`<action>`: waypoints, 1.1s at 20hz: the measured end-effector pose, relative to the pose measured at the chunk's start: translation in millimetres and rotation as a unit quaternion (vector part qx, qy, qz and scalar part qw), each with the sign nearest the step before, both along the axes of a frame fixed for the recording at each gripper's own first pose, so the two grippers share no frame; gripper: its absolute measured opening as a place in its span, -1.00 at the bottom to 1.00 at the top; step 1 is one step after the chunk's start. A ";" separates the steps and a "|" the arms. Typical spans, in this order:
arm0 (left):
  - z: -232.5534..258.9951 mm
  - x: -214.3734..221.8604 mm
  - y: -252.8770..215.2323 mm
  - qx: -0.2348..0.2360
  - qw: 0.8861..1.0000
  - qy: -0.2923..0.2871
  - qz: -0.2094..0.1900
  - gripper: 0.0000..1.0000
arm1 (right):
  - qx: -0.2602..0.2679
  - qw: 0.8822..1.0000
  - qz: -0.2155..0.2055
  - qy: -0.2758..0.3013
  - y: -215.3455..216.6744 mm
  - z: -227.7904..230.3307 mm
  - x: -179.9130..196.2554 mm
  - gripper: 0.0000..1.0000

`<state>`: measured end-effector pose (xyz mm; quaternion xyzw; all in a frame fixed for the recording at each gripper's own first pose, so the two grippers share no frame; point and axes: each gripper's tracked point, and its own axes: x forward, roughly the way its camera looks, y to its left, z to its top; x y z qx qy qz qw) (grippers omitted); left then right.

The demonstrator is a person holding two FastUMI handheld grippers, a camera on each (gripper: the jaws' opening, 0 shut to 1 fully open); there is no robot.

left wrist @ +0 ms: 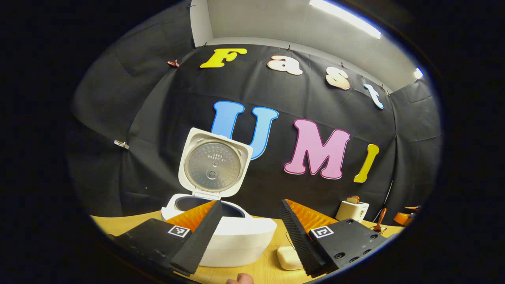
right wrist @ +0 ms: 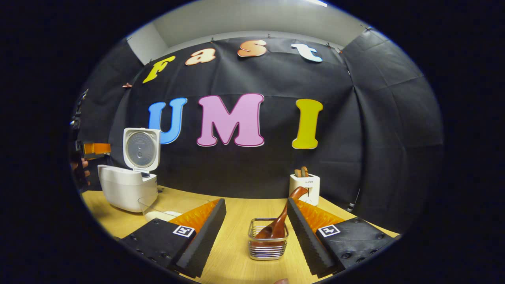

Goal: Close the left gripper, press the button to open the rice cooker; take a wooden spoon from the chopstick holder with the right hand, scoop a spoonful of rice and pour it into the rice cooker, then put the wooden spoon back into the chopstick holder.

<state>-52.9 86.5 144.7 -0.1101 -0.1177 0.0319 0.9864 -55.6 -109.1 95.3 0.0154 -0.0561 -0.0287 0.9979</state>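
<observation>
The white rice cooker (left wrist: 240, 236) stands with its lid (left wrist: 215, 163) raised upright. My left gripper (left wrist: 250, 203) hovers open just in front of it, its left finger over the pot's rim. In the right gripper view the cooker (right wrist: 126, 191) is at the far left. My right gripper (right wrist: 255, 203) is open around a wire chopstick holder (right wrist: 268, 246). The wooden spoon (right wrist: 281, 221) stands in the holder, its handle leaning up beside the right finger; I cannot tell whether they touch. A clear bowl with white rice (right wrist: 163, 213) sits next to the cooker.
A white toaster (right wrist: 304, 186) stands at the back of the wooden table (right wrist: 236, 256), by the black wall. The left gripper (right wrist: 94, 148) and a hand show at the far left behind the cooker. From the left, the rice bowl (left wrist: 290, 258), toaster (left wrist: 352, 210) and spoon (left wrist: 381, 220) lie to the right.
</observation>
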 end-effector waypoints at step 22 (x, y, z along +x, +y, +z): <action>-27.8 -5.4 16.1 -0.010 1.000 0.017 0.017 0.91 | 0.194 0.965 0.016 0.176 -43.5 -77.9 134.9 -0.53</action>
